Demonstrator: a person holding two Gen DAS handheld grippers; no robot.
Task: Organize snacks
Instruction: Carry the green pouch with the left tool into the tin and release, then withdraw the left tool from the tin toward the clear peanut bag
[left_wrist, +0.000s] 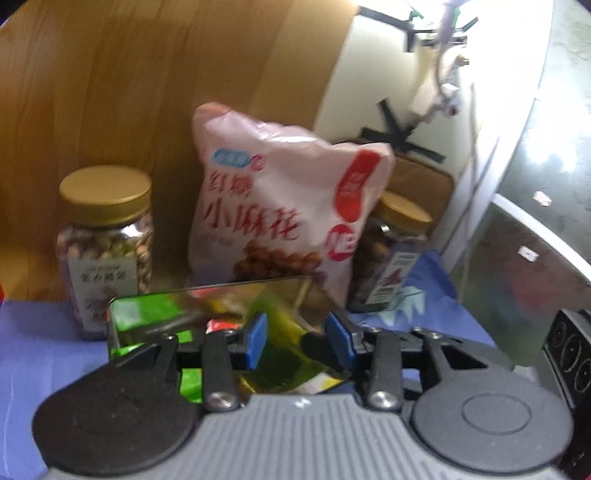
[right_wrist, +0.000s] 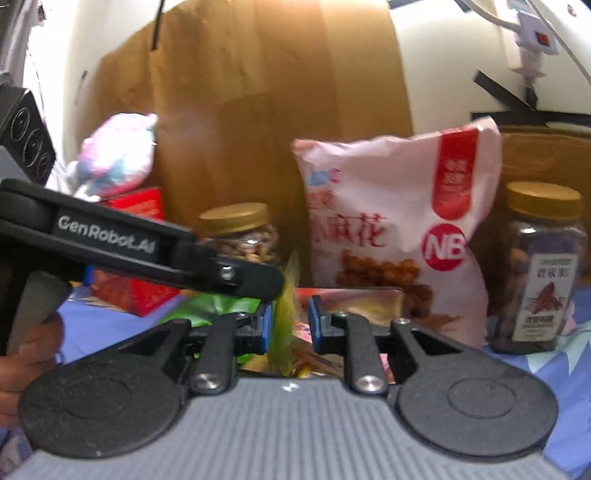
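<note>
Left gripper (left_wrist: 298, 338): blue-padded jaws narrow, pinching a crinkly yellow-green foil packet (left_wrist: 284, 343) over a shiny metal tin (left_wrist: 122, 314). Right gripper (right_wrist: 290, 325): jaws narrow, clamped on the same packet's thin yellow edge. Pink snack bag (left_wrist: 269, 206): soft, puffy plastic, upright just behind the tin. Two clear jars with gold screw lids flank the bag: nut jar (left_wrist: 105, 240) left, dark-labelled jar (left_wrist: 388, 254) right. All on blue cloth (left_wrist: 33, 350).

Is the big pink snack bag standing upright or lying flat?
Upright. The pink snack bag stands on its bottom edge, its top leaning slightly, between two gold-lidded jars, against the wooden board behind.
</note>
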